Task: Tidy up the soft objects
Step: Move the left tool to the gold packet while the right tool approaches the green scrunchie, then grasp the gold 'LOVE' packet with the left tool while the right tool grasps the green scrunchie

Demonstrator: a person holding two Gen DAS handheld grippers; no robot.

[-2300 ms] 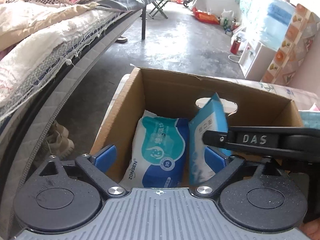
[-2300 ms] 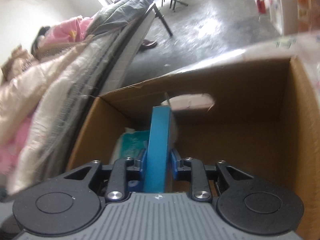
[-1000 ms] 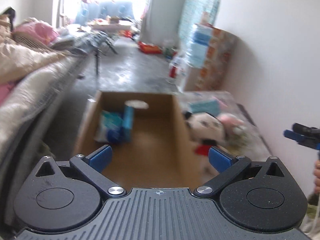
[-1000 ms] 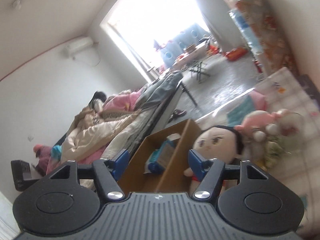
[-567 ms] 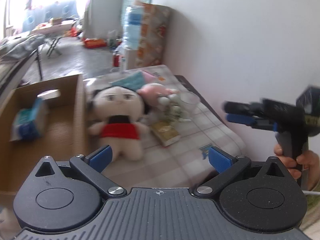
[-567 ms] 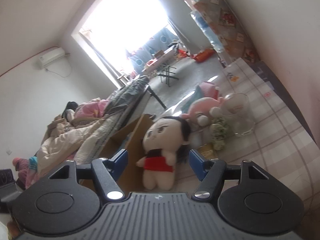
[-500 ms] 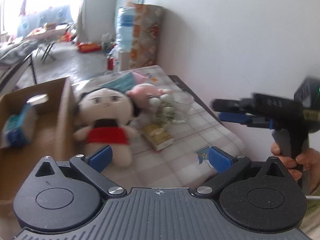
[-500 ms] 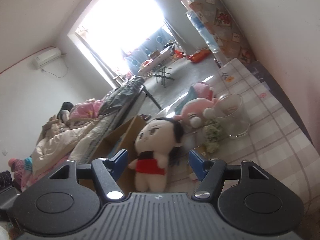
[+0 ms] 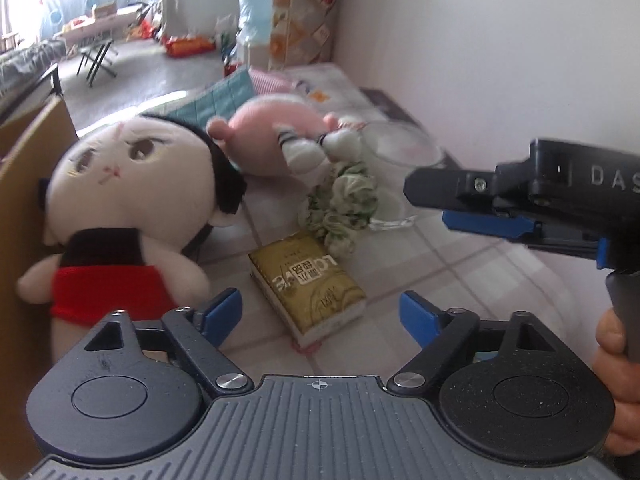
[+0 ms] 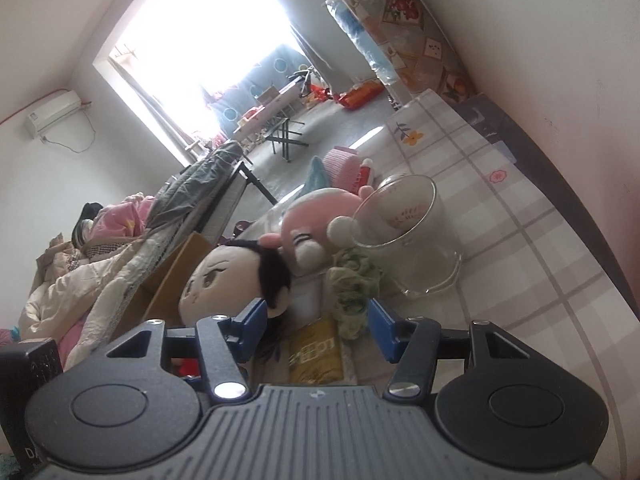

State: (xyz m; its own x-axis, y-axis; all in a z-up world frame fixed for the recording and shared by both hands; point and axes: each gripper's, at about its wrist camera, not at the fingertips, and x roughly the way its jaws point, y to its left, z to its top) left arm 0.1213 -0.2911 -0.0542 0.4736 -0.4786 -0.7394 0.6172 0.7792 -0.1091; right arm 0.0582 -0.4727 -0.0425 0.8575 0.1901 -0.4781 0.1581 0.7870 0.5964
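Checked tablecloth (image 9: pixel 460 264) bears dolls; each hand-held gripper (left (image 9: pixel 320 312), right (image 10: pixel 316 330)) closing, empty.

Doll (image 9: pixel 124 200) beside box (image 9: pixel 24 184); packet (image 9: pixel 308 284) right of doll.

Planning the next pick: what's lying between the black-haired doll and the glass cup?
In the left wrist view, between the black-haired doll and glass cup lie a pink plush and a green scrunchie.
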